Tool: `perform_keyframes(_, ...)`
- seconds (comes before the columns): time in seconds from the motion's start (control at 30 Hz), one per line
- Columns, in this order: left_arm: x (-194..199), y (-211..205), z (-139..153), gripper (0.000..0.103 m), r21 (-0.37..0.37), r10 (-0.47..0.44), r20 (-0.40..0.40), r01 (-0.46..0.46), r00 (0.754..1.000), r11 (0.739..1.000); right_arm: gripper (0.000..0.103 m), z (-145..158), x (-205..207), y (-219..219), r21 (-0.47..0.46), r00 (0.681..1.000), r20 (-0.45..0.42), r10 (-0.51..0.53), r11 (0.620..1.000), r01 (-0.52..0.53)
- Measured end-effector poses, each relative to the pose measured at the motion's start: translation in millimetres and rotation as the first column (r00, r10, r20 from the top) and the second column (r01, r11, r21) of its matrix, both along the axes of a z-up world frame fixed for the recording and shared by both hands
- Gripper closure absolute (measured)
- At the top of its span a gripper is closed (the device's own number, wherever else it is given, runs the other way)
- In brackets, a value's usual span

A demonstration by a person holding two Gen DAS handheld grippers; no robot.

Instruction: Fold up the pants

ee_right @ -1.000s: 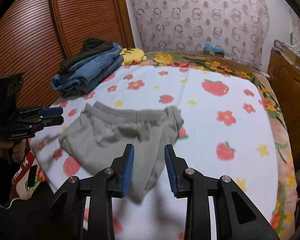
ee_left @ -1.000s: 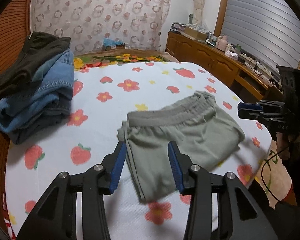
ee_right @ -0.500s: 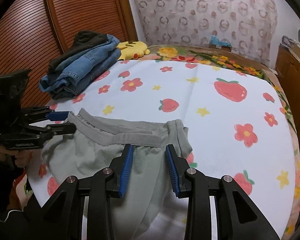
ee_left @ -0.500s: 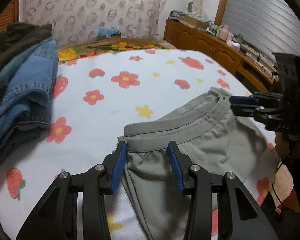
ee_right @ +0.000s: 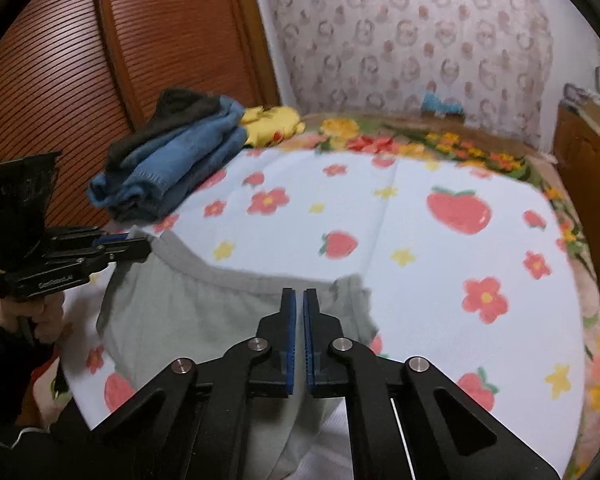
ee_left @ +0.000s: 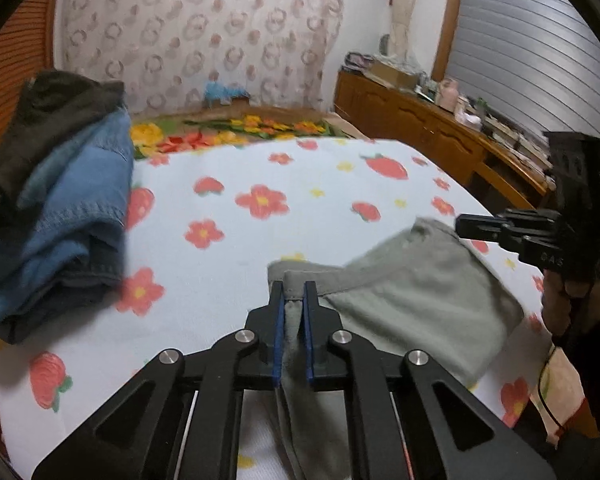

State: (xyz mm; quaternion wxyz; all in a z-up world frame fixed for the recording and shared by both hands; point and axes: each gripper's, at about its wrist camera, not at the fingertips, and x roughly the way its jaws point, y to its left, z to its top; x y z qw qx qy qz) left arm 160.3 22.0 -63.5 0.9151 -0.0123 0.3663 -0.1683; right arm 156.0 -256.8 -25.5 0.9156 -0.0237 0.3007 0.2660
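Grey pants lie on the strawberry-print bed sheet, waistband toward the far side. In the left wrist view my left gripper has one end of the waistband between its blue pads; its jaws are closing and pinch the fabric. My right gripper holds the other end, at the right. In the right wrist view the right gripper is shut on the waistband of the pants, and the left gripper grips the far left corner. A hand holds each gripper's handle.
A pile of folded jeans and dark clothes sits at the bed's left side, also seen as the pile near a yellow plush toy. A wooden dresser stands right of the bed, a slatted wardrobe door to the left.
Both grippers moved forward to the waistband and went from open to pinched on it. The waistband now stretches between them.
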Motion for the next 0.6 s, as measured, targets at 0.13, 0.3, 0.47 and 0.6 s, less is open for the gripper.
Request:
perform_keyframes(0.13, 12, -1, -4, 0.094, 0.014, 0.017, -0.019, -0.016, 1.000, 1.000, 0.101, -4, 3, -1, -0.002, 1.000, -0.016, -0.024, 1.000, 0.023)
perform_keyframes(0.3, 19, -5, -12, 0.094, 0.035, 0.024, -0.052, -0.022, 0.998, 0.999, 0.101, -6, 0, -2, 0.013, 0.999, -0.037, -0.024, 1.000, 0.025)
perform_keyframes(0.47, 17, -3, -12, 0.073, 0.038, 0.039, -0.067, -0.037, 0.997, 0.999, 0.082, -3, -1, -3, 0.019, 0.999, -0.043, -0.020, 1.000, 0.021)
perform_keyframes(0.6, 13, -3, -11, 0.055, 0.049, 0.050, -0.052, -0.048, 0.997, 0.998, 0.077, -7, 4, 3, 0.003, 0.998, -0.062, -0.006, 1.000, 0.006)
